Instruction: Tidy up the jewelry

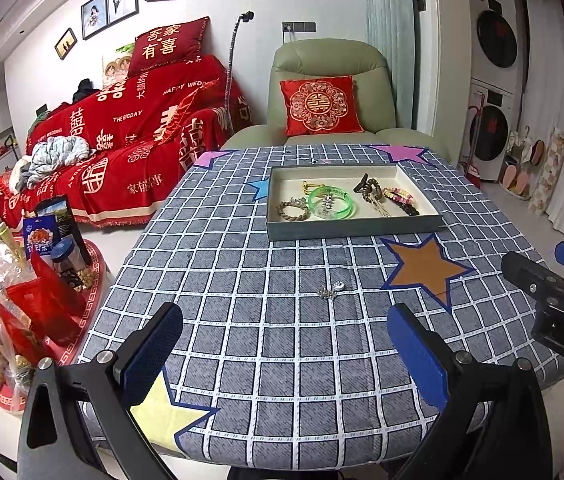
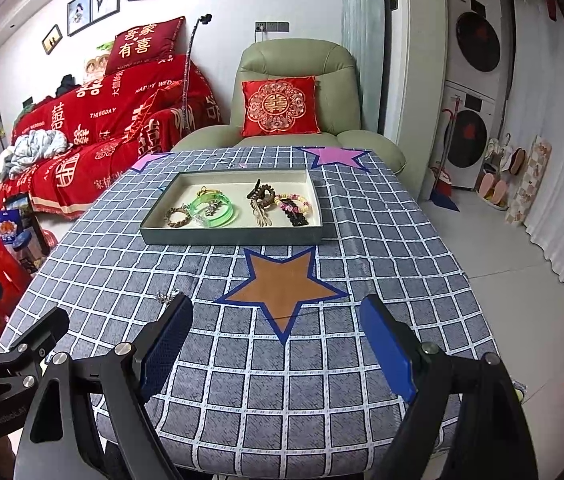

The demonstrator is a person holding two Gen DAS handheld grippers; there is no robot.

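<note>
Likely the silver trinket point(image 1: 332, 290) left loose on the checked tablecloth point(image 1: 265, 340), well short of the tray point(image 1: 352, 229), is next to go. It looks tiny, light, stiff and slippery; best pinched across its middle. The tray holds a green bangle point(image 1: 330, 203), a braided bracelet point(image 1: 293, 210), a hair claw point(image 1: 370, 189) and a bead bracelet point(image 1: 400, 195). The left gripper point(image 1: 284, 356) and right gripper point(image 2: 275, 344) are both wide open, empty.

Left claw point(image 1: 282, 354), right claw point(image 2: 277, 346) agape, empty.
</note>
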